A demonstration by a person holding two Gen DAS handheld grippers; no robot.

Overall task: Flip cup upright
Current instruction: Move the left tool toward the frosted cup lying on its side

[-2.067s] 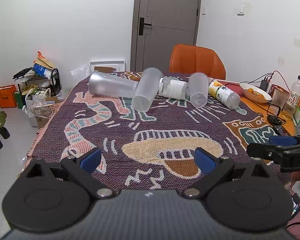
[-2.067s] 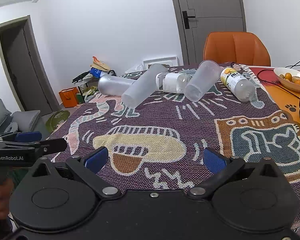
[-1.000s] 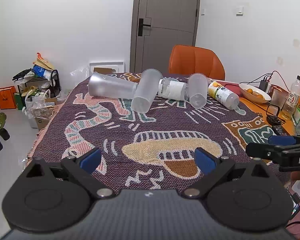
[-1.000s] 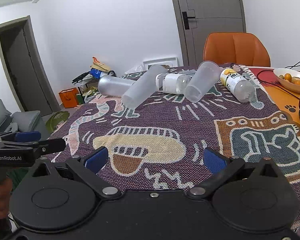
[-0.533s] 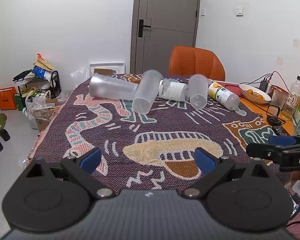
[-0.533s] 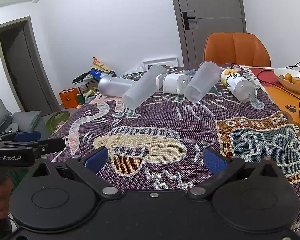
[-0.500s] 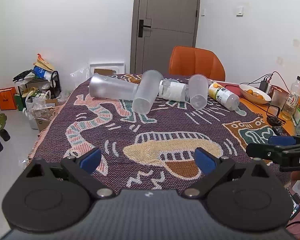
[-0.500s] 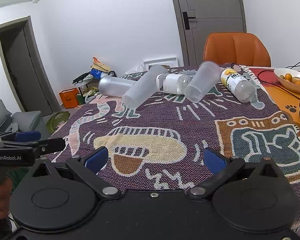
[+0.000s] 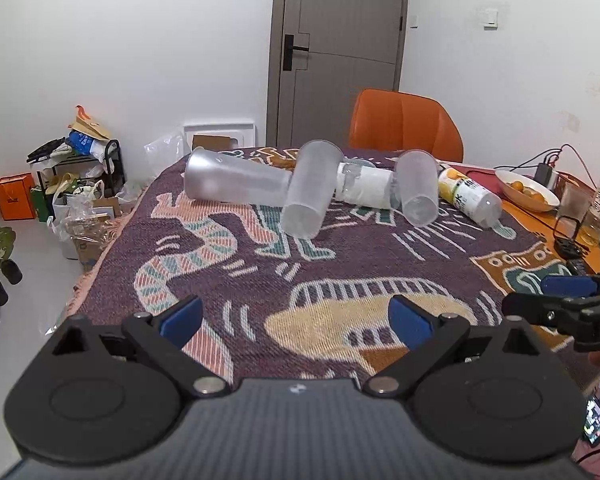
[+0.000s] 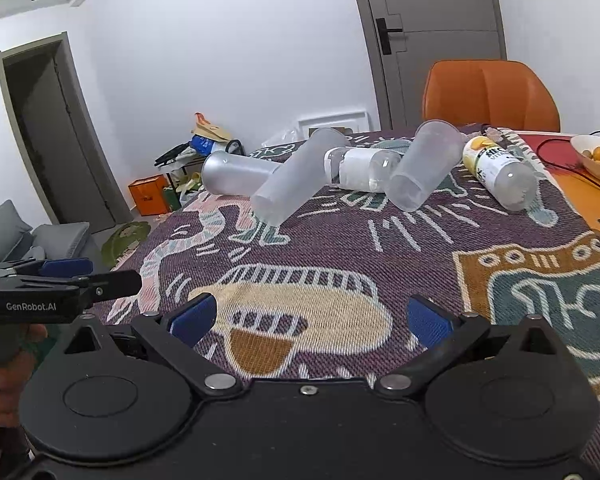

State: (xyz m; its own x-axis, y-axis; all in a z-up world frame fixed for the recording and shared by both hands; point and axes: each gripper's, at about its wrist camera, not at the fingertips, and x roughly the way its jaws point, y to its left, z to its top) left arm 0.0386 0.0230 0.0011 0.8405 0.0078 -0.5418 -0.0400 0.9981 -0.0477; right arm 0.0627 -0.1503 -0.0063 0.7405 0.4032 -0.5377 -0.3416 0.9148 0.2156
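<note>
Approach is the step in hand, by my reading: both pairs of tongs hover low over the near end of the table, which is covered by a purple woven cloth with animal patterns (image 9: pixel 260 280), and neither is close to anything. The left tongs (image 9: pixel 296 318) stand wide with nothing between their blue pads, and the right tongs (image 10: pixel 310 316) are spread just as wide and empty; each shows at the edge of the other's view. The task's things lie in a row across the far part of the cloth, well apart from the tongs: a frosted plastic cup lying on its side at the left (image 9: pixel 232 182), a tall frosted plastic cup (image 9: pixel 310 196) tilted with its far end propped on its neighbours, and a shorter clear plastic cup (image 9: pixel 418 192) tipped over, leaning against a clear bottle with a white label (image 9: pixel 366 190). A bottle with a yellow fruit label (image 9: pixel 468 196) lies to the right, and an orange chair (image 9: pixel 404 126) stands behind. Which cup is meant cannot be told. The next move likely calls for reaching forward, setting the wide pads astride one cup's wall, closing gently since thin plastic may flex or slip, then turning it base down clear of the bottles.
</note>
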